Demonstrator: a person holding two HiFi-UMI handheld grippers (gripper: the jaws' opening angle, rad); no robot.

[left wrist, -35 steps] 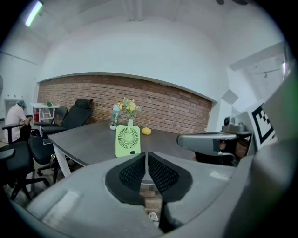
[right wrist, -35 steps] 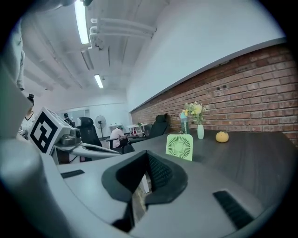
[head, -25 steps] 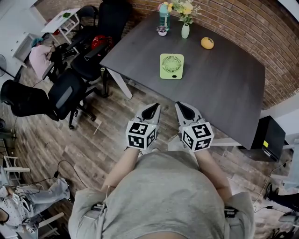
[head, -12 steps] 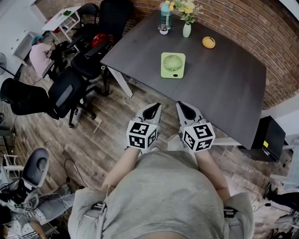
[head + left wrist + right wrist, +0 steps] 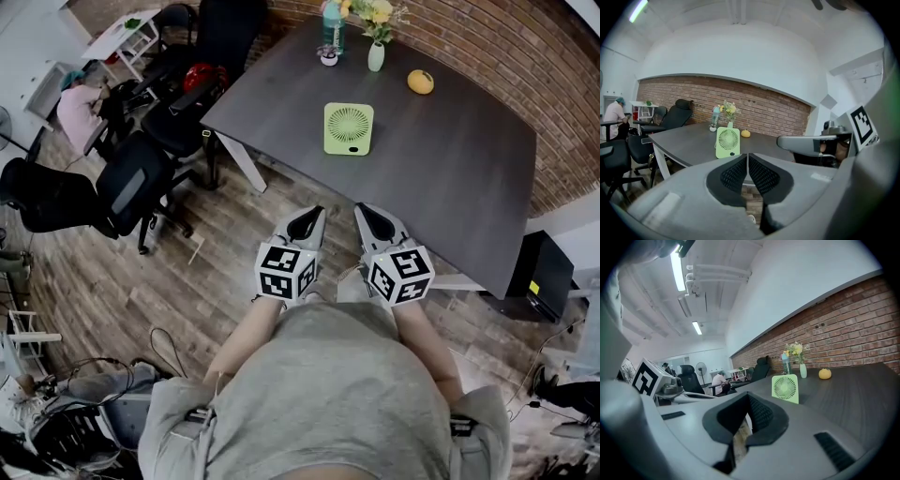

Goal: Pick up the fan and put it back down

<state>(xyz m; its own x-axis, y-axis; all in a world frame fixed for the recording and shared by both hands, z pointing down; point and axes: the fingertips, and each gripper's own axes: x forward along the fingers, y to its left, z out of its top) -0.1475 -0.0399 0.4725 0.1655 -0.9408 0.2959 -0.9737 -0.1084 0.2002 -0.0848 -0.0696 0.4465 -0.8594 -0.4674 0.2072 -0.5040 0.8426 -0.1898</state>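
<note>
Nearest the body, the left gripper point(image 5: 304, 223) and the right gripper point(image 5: 373, 223) are held side by side over the wooden floor point(image 5: 216, 281), short of the near edge of the surface point(image 5: 450, 178). The fingers point(image 5: 733, 176) of the left are pressed together with nothing between them. The fingers point(image 5: 760, 414) of the right are likewise closed on nothing, with only floor seen below them. Both grippers are aimed roughly level at the fan, as would suit either a reach toward it or a pull back from it.

The fan point(image 5: 349, 128) is stood upright on its base in the left half of the surface, set back from the near edge and well apart from both grippers. Its round grille is turned toward the person, so its flat sides are judged free to be pinched. Since it rests on the surface with both grippers empty, the scene is fitted equally by a fan waiting to be lifted and by one set back down.

Toward the far corner a small group is stood apart from the fan: a vase point(image 5: 376, 58) with yellow flowers point(image 5: 371, 12) in it, a bottle point(image 5: 333, 28) whose contents cannot be made out, and a small pot point(image 5: 327, 60) whose filling cannot be told. An orange point(image 5: 420, 82) is laid alone to their right, near the far edge.
</note>
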